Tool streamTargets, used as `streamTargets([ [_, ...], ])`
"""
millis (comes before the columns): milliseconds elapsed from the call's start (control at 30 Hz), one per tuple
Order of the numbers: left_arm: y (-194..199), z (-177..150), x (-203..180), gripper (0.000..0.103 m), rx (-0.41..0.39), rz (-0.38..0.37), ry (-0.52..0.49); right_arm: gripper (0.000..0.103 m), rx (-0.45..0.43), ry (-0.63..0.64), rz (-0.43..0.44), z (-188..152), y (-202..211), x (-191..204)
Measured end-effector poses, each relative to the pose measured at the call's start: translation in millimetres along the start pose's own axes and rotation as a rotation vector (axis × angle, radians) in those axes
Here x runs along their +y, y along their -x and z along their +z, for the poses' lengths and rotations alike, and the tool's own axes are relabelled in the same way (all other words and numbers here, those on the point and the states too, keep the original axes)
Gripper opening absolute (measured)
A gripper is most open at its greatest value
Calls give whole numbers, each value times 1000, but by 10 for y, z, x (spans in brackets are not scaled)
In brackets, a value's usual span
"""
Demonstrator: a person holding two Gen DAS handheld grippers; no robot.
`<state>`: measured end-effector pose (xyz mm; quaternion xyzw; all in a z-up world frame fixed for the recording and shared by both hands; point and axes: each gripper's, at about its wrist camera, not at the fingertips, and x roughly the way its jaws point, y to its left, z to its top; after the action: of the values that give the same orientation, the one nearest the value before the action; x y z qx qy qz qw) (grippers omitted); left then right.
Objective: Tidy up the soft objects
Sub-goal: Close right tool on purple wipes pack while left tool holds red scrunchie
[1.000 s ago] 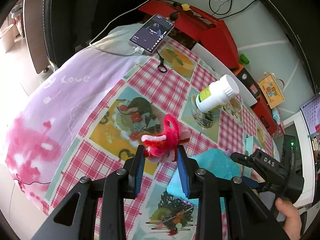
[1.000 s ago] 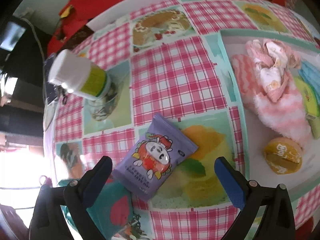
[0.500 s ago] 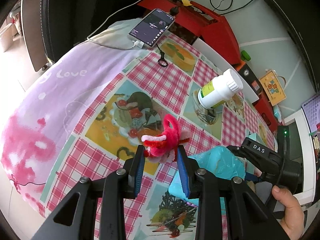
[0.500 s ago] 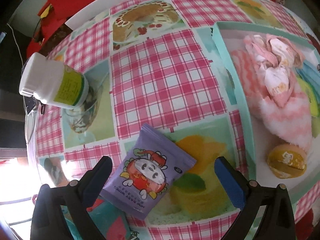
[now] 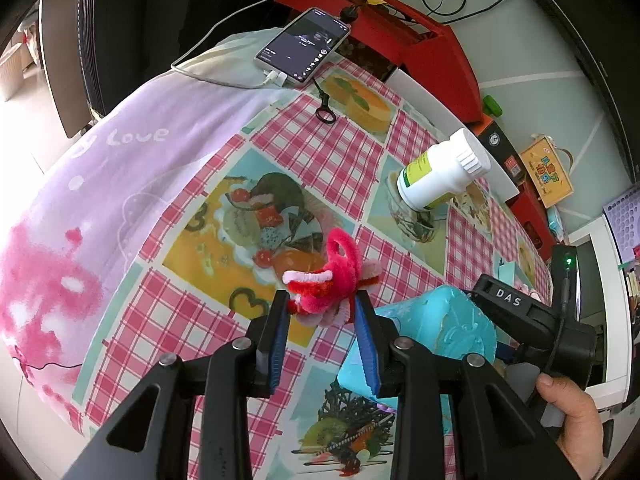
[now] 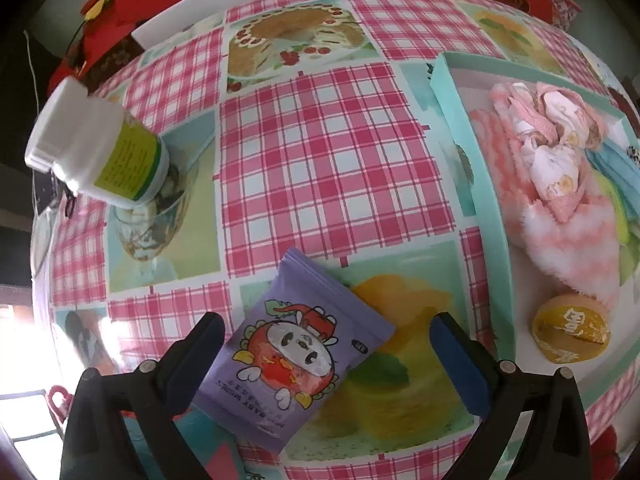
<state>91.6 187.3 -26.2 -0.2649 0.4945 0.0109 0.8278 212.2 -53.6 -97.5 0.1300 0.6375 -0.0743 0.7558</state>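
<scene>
We've got two grippers going here. Our left gripper (image 5: 322, 306) is clamped on one bundle of pink and red pipe cleaners (image 5: 328, 286), held up over the checked tablecloth (image 5: 332, 152). Our right gripper (image 6: 326, 336) is spread wide, pointing almost straight down over one purple wipes pack (image 6: 294, 346); the pack lies flat on the cloth between the fingers, and the pads aren't touching it.

One white pill bottle (image 6: 98, 148) stands off to the left. One teal tray (image 6: 490, 200) sits to the right with the soft stuff in it: one fluffy pink-and-white sock (image 6: 568, 236), one pink cloth bundle (image 6: 548, 132) on top of it, and one orange round thing (image 6: 570, 330) near the tray's front.

From the left camera we also count one phone (image 5: 304, 46) on its cable at the far edge, one teal pouch (image 5: 436, 332) by the right gripper, and one hand (image 5: 576, 424) on its handle.
</scene>
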Motion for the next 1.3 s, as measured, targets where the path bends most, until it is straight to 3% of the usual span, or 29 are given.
streamTargets([
  [133,-15,-14,-4,33,3,-3,-2,103,-8,-5,4,-7,-20,23],
  [300,-39,-18,-9,33,7,-5,0,103,-34,74,-78,-116,-100,194],
  [700,-67,-18,37,34,14,-6,17,103,-43,81,-63,-224,-175,208],
  [833,-66,-17,36,34,13,-7,18,103,-26,52,-69,-198,-7,54],
  [1100,-60,-3,48,34,12,-8,20,77,-49,32,-81,-303,139,-116],
  [1300,-48,6,55,34,13,-10,20,69,-57,33,-51,-445,239,-274],
])
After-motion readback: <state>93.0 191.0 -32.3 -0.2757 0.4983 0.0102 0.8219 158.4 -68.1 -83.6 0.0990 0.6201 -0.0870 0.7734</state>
